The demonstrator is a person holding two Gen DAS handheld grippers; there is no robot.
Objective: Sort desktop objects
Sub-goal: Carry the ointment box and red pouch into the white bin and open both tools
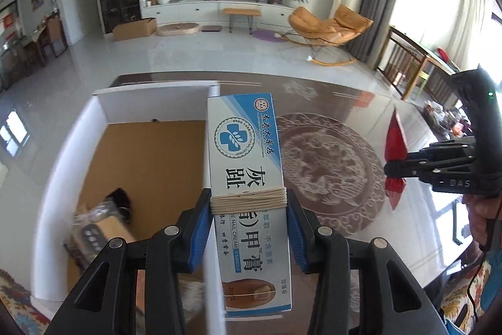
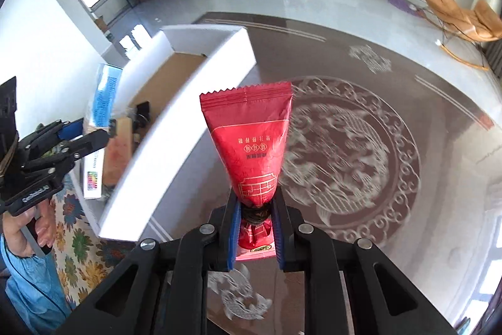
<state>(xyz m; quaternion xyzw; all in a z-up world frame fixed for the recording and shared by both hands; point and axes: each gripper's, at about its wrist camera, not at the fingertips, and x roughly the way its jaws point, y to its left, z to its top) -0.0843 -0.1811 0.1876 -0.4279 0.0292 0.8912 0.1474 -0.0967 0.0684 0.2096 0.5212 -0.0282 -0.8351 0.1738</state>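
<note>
Two items are held at once, both lifted clear of the table (image 1: 329, 102). Left gripper (image 1: 249, 211) is clamped on the cream box (image 1: 248, 178), pads at the string-wrapped band, centre of the left view. Right gripper (image 2: 255, 211) is pinched fully on the red sachet (image 2: 249, 143) at its tied neck, centre of the right view. The white carton (image 1: 103, 109) is seen at left in both views, brown floor partly filled with blurred items.

Risks, as judged:
- Box is gripped near its lower third, so it could pivot or slide on the string.
- Sachet is soft and held at a narrow neck, so it could slip out under a swing.
- Carton wall could be clipped by the box if it is brought in low.
- Grippers could collide if both are sent to the carton together.
</note>
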